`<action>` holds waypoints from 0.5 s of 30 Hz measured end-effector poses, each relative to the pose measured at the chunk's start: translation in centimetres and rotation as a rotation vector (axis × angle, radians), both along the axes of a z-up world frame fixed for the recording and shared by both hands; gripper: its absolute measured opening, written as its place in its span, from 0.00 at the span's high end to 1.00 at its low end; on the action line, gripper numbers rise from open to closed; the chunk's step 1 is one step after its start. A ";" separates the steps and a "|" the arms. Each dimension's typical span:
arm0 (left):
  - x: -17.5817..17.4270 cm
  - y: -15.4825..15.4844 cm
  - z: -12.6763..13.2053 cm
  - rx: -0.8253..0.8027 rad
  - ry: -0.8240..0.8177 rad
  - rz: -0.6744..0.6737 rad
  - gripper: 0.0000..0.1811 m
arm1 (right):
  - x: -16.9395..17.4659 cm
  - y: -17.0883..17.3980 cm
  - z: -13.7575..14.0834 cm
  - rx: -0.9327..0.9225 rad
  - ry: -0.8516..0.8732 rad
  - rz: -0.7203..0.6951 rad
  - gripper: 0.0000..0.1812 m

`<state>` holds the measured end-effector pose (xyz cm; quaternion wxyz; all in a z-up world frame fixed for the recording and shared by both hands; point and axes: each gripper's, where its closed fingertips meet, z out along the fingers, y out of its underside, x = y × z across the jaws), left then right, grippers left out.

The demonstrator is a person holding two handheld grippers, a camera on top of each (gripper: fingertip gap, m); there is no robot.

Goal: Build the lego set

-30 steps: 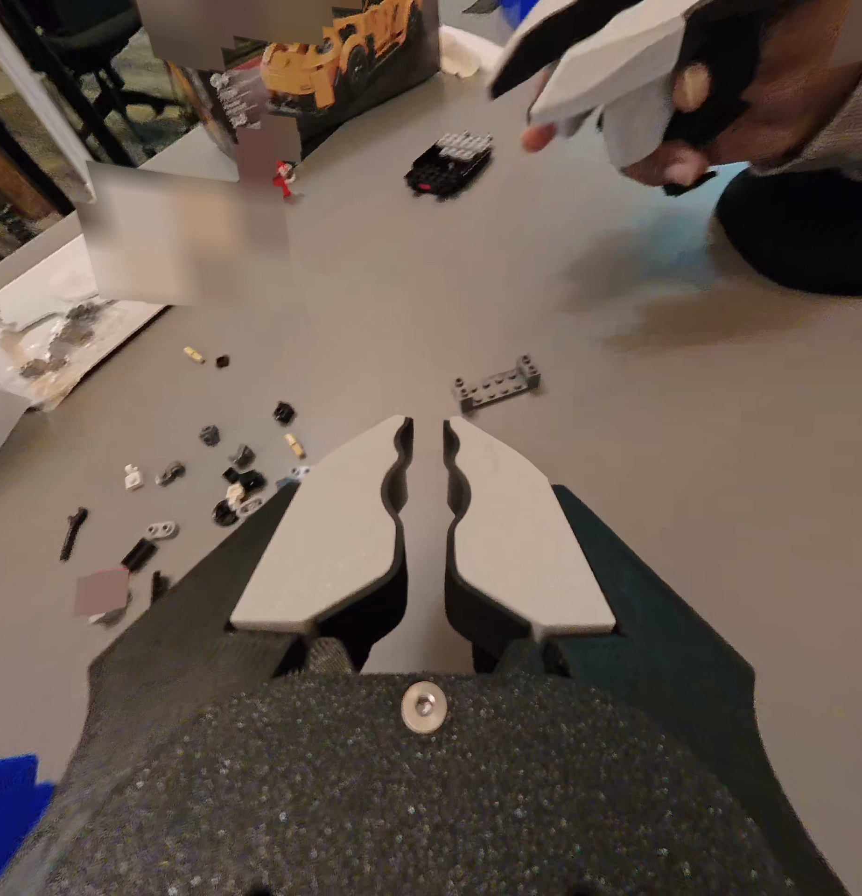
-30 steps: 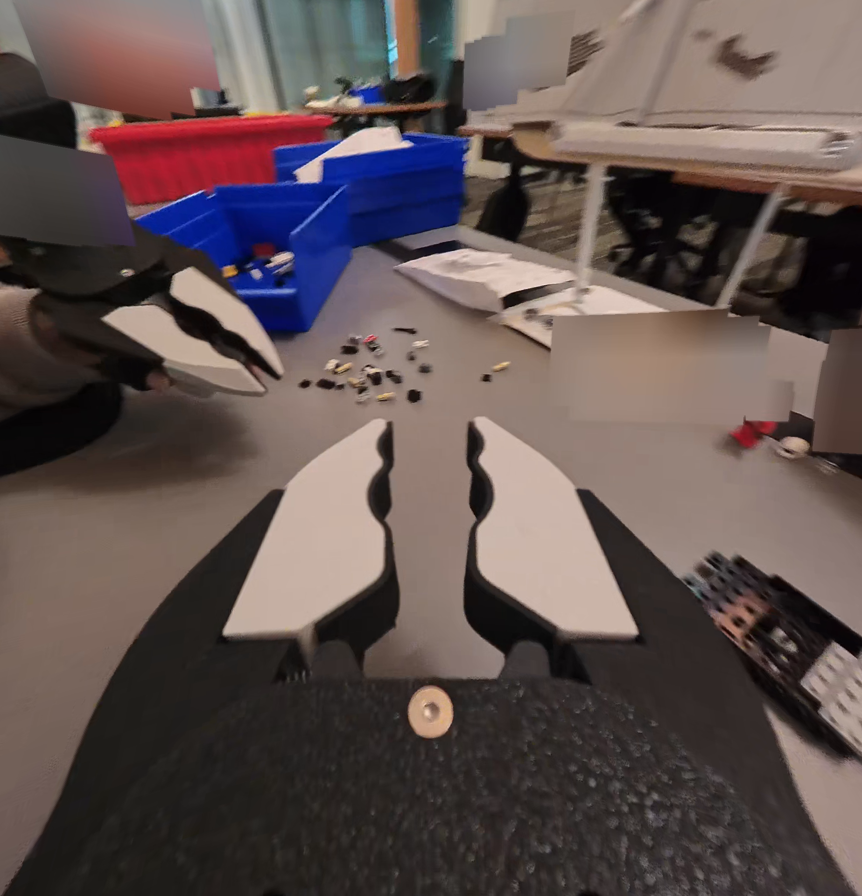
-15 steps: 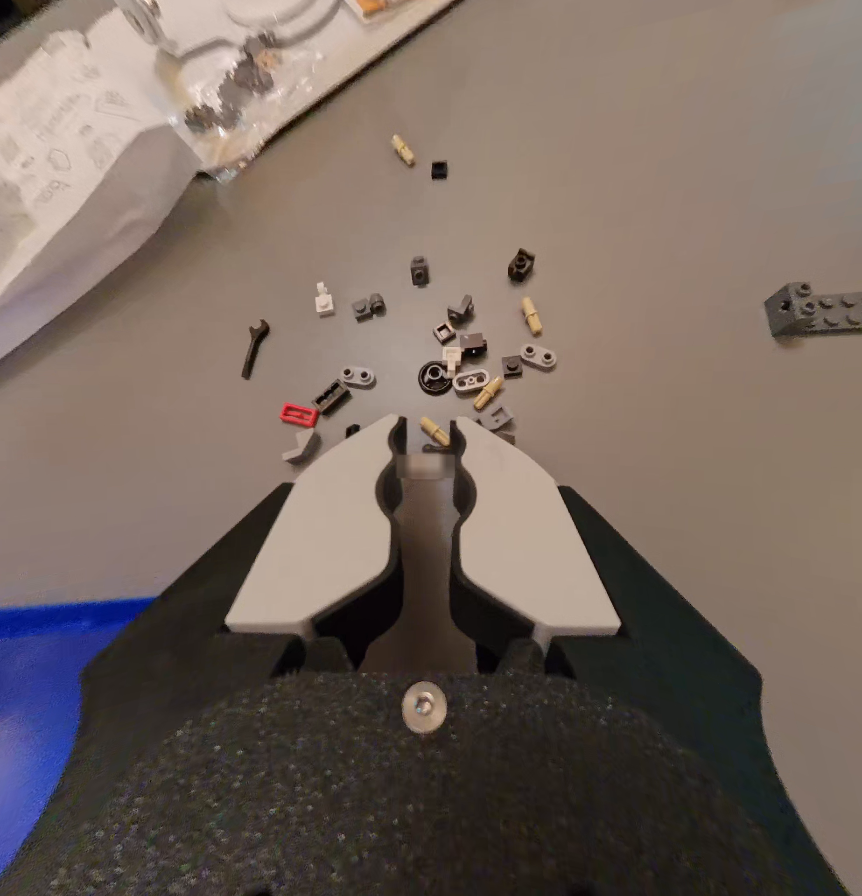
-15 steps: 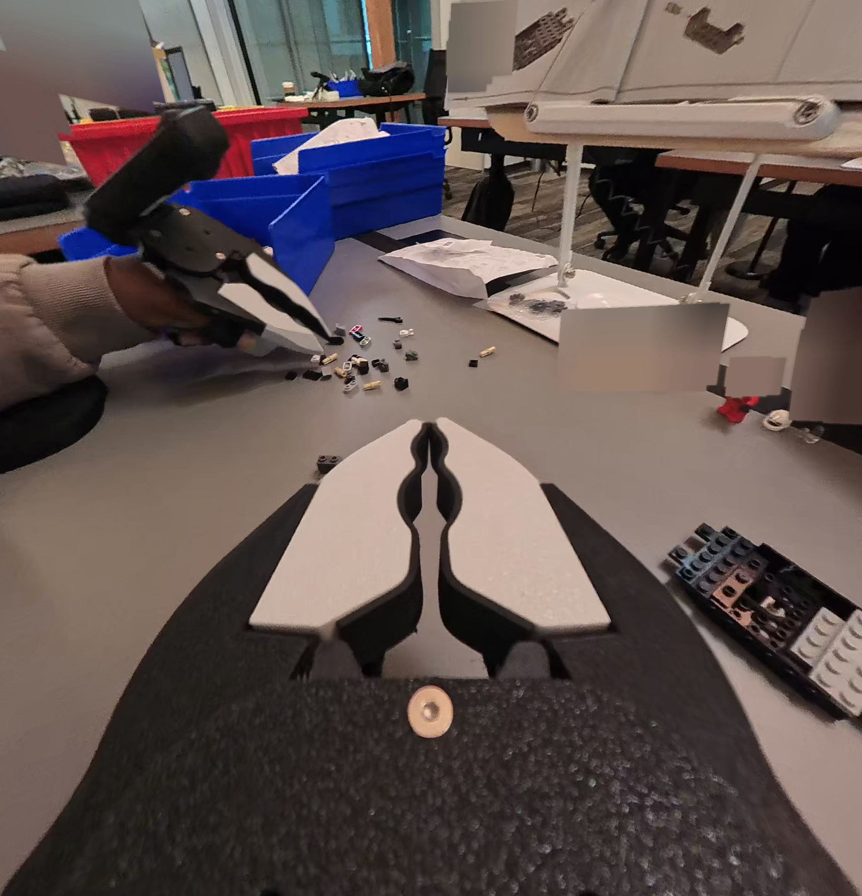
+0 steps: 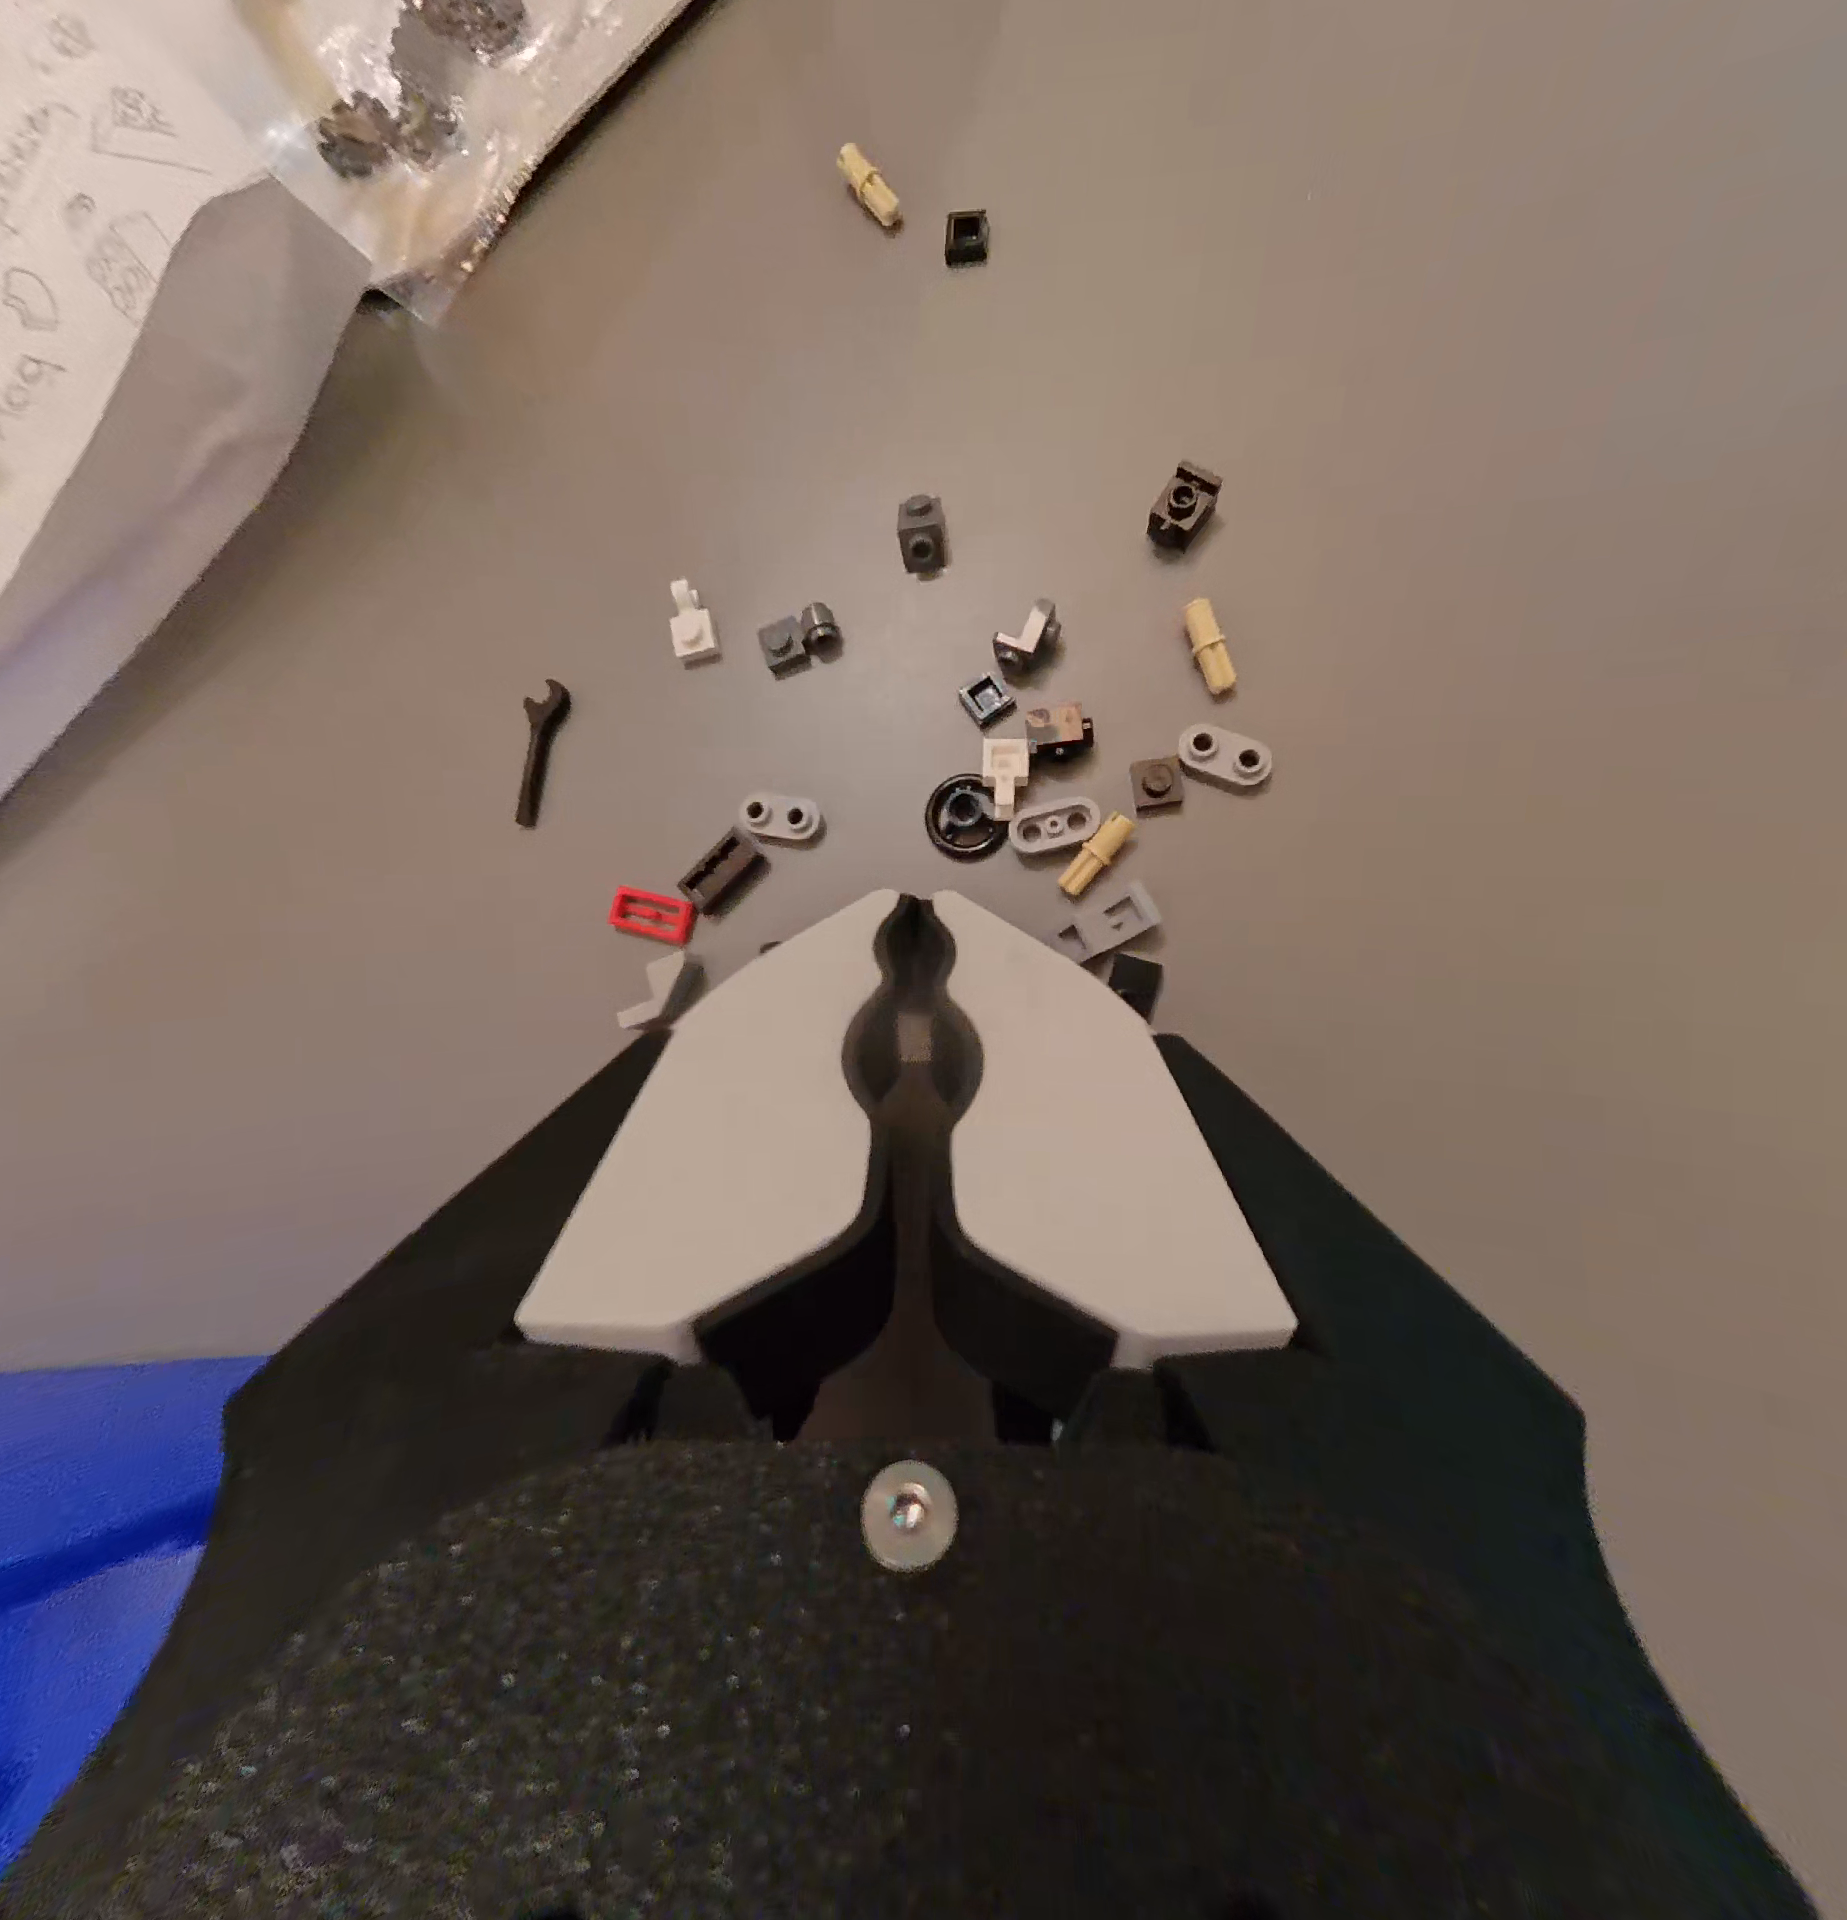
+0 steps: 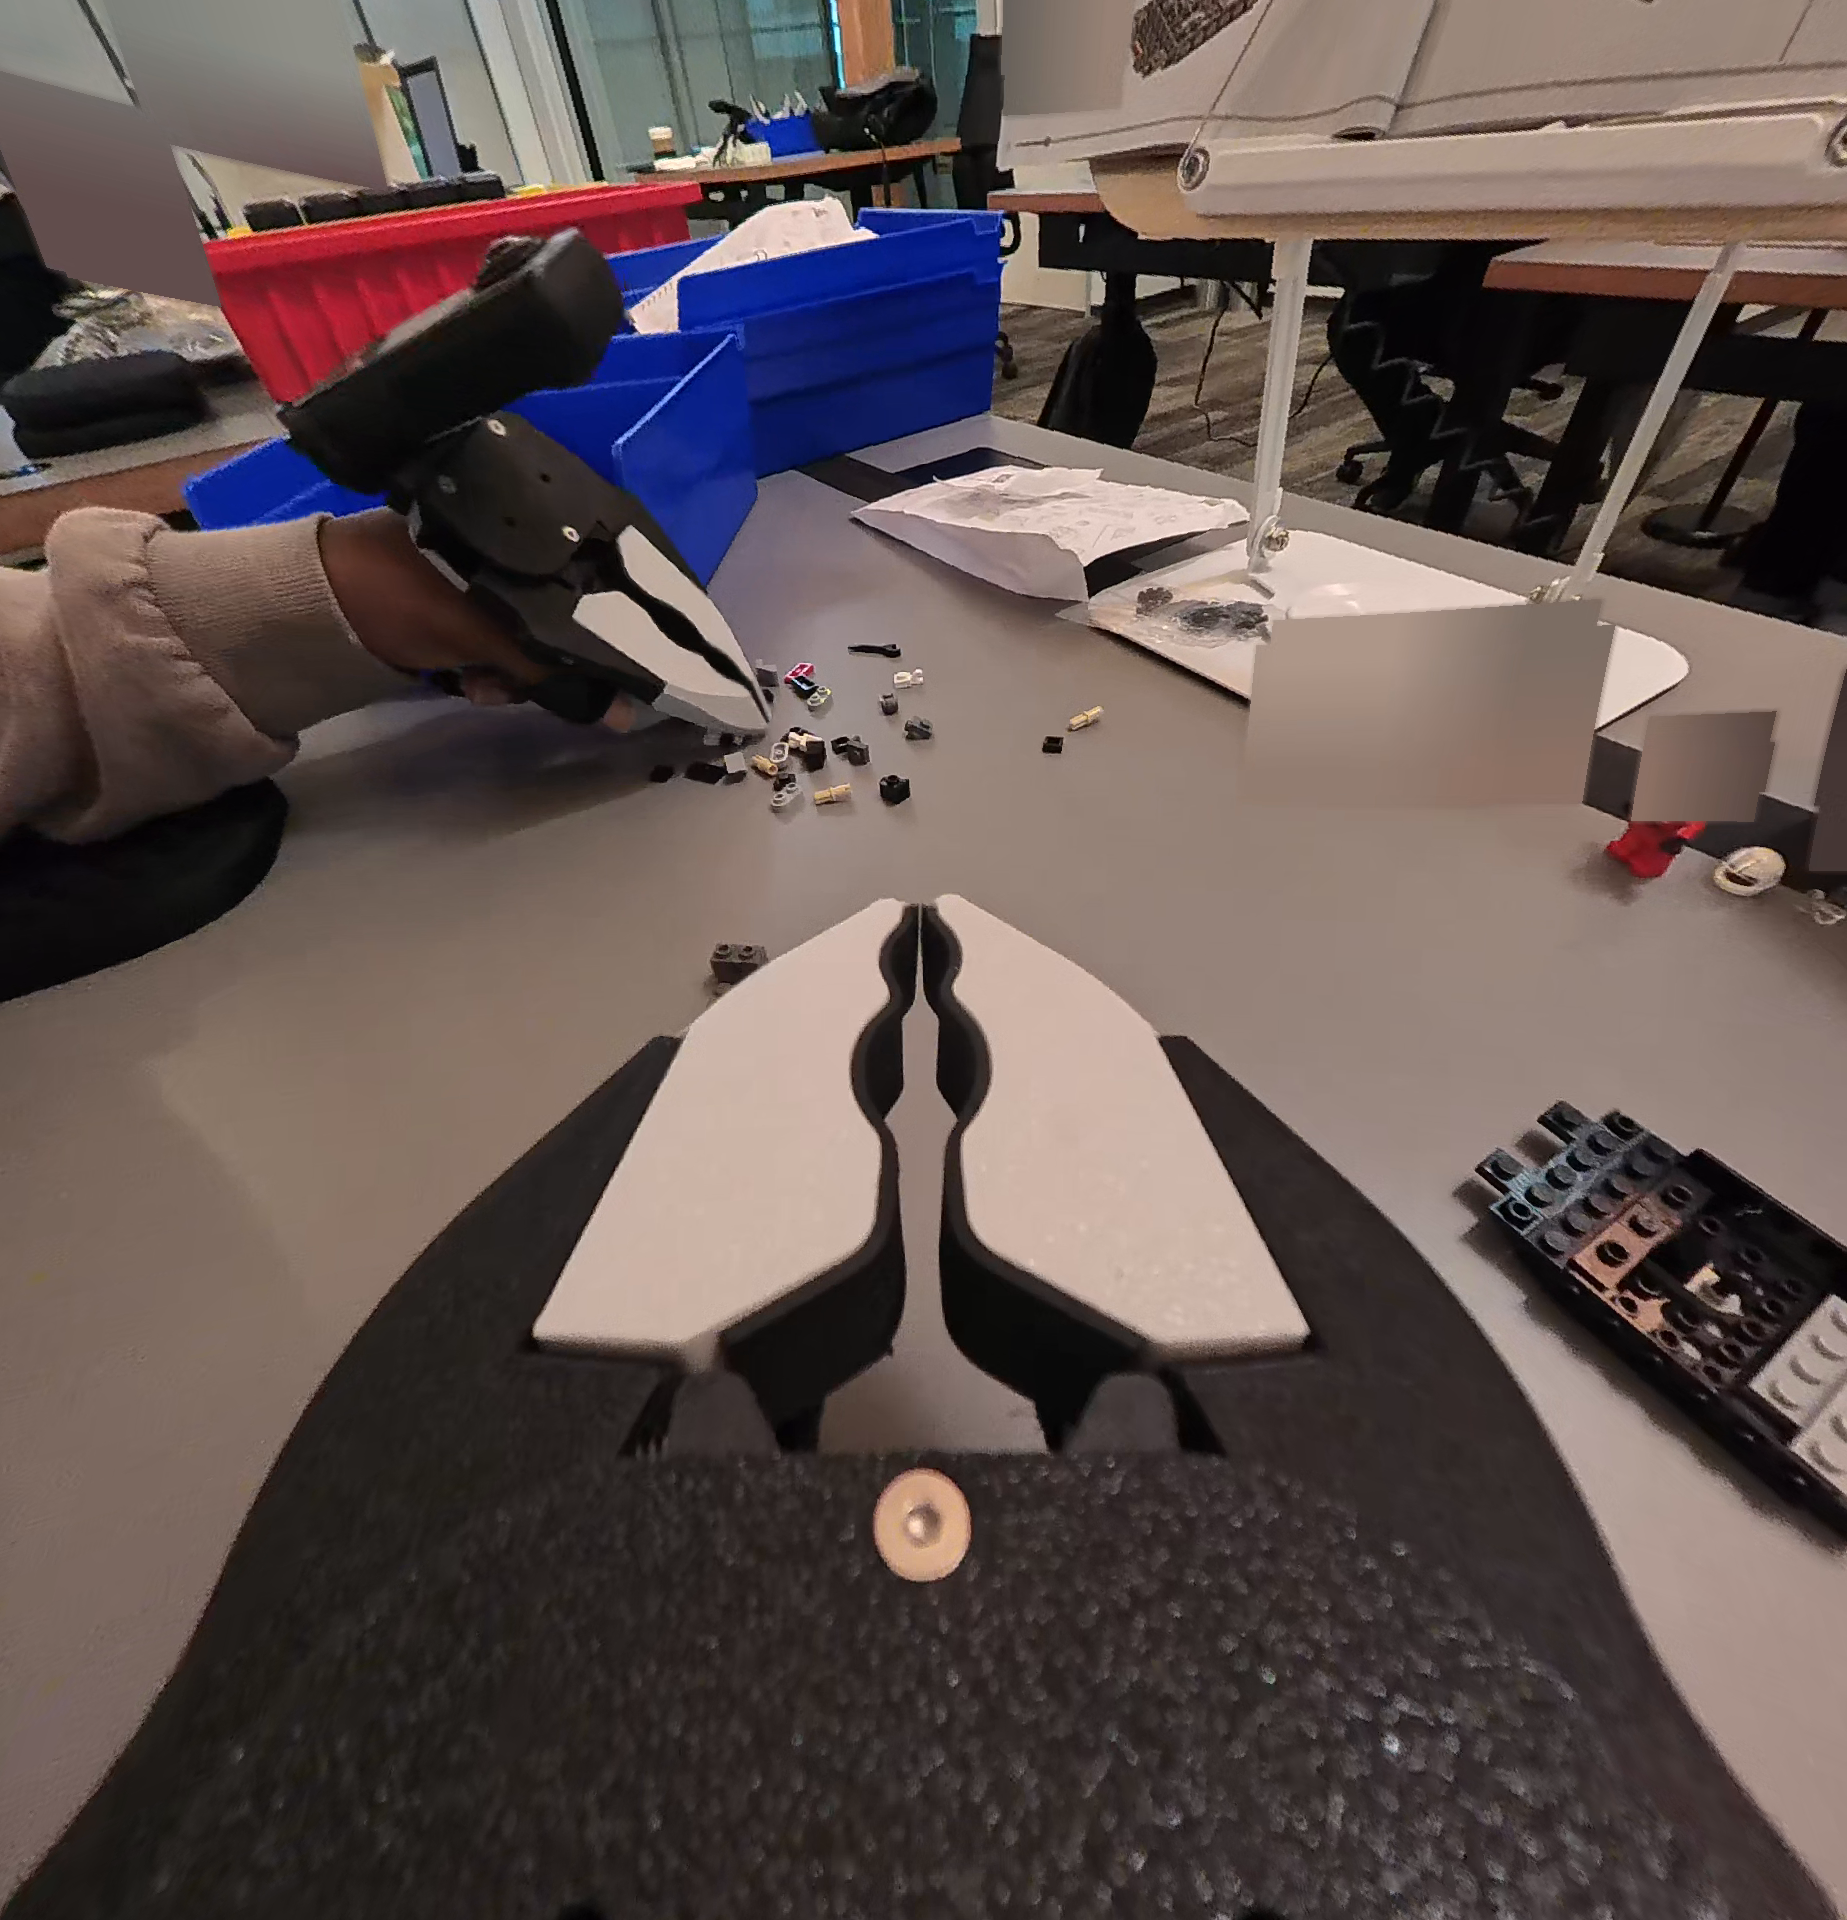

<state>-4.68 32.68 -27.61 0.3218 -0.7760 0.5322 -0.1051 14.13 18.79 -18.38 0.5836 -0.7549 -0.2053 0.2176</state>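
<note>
Both grippers pinched together over grey table (image 6: 1314, 987), loose lego bits scattered.

Blue plastic bins (image 6: 846, 312) at far edge; black studded lego chassis plate (image 6: 1677, 1278) lies right of right gripper (image 6: 920, 911), tips together, nothing seen between. Left gripper (image 5: 916, 900) tips met at near edge of small-piece pile; whether it pinches a piece, cannot tell. Black toy wrench (image 5: 538, 755), red open-frame tile (image 5: 650, 913), tan pin (image 5: 1209, 643) lie apart on table.

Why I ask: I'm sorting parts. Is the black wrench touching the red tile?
Apart. The left wrist view shows bare table between the wrench and the red tile.
</note>
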 end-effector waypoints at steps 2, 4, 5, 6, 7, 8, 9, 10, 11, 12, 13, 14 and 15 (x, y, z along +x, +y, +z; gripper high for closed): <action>0.3 -0.3 1.0 0.015 -0.046 -0.010 1.00 | 0.1 0.0 -0.1 -0.001 -0.003 -0.004 1.00; 0.8 -1.5 2.7 -0.004 -0.120 -0.052 1.00 | 0.1 0.1 -0.2 -0.001 -0.010 -0.005 1.00; 1.3 -2.7 3.5 -0.027 -0.158 -0.097 1.00 | 0.0 0.1 -0.2 -0.001 -0.016 -0.004 1.00; 1.6 -3.8 4.1 -0.045 -0.186 -0.132 1.00 | -0.1 0.1 -0.4 -0.003 -0.023 -0.003 1.00; 1.8 -4.9 4.3 -0.058 -0.188 -0.163 1.00 | -0.2 0.2 -0.6 -0.008 -0.031 -0.002 1.00; 1.7 -5.5 4.2 -0.053 -0.169 -0.174 1.00 | -0.4 0.2 -0.8 -0.013 -0.038 0.001 1.00; 1.4 -5.6 3.9 -0.033 -0.144 -0.163 1.00 | -0.5 0.2 -1.0 -0.019 -0.044 0.004 1.00; 0.9 -5.3 3.6 -0.014 -0.118 -0.140 1.00 | -0.8 0.2 -1.2 -0.024 -0.050 0.008 1.00; 0.4 -4.7 3.2 0.006 -0.089 -0.108 1.00 | -1.0 0.2 -1.4 -0.028 -0.055 0.013 1.00; -0.2 -3.8 2.8 0.026 -0.057 -0.075 1.00 | -1.2 0.2 -1.5 -0.032 -0.060 0.019 1.00; -0.7 -2.9 2.4 0.036 -0.027 -0.048 1.00 | -1.5 0.2 -1.6 -0.035 -0.066 0.026 1.00; -0.9 -2.3 2.2 0.030 -0.010 -0.040 0.99 | -1.6 0.2 -1.7 -0.037 -0.073 0.032 1.00; -0.9 -1.9 1.9 0.014 -0.003 -0.030 0.95 | -1.8 0.2 -1.8 -0.038 -0.081 0.037 1.00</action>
